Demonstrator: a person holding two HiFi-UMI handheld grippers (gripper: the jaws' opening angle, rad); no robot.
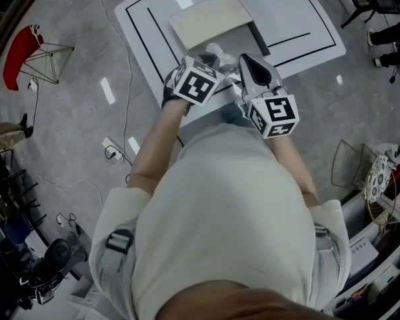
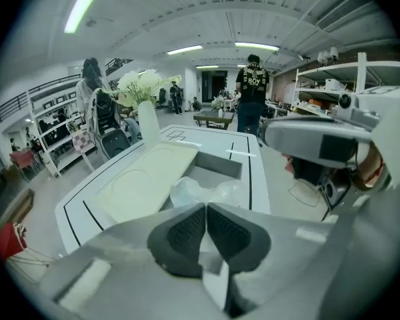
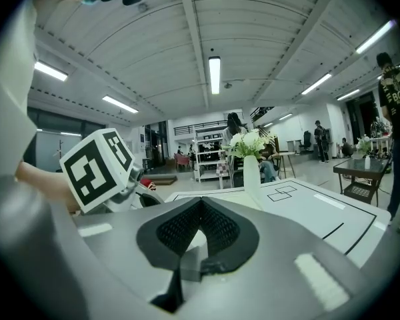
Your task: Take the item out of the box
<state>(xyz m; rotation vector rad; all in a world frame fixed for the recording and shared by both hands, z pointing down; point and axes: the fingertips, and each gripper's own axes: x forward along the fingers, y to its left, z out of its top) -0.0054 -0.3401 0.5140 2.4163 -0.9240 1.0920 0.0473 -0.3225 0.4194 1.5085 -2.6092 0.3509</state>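
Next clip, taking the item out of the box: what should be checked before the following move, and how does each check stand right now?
1. Left hand-held gripper closed: ok, its pads meet.
2. Plastic-wrapped item pinched in that gripper: cannot tell; the wrap sits right at the tips.
3. Item clear of the box: cannot tell; it still overlaps the opening.
4. Box open: ok, the cream lid lies flat beside the opening.
5. Right hand-held gripper free: ok, jaws shut with nothing between them.
6. Vase upright on the table: ok, standing behind the lid.
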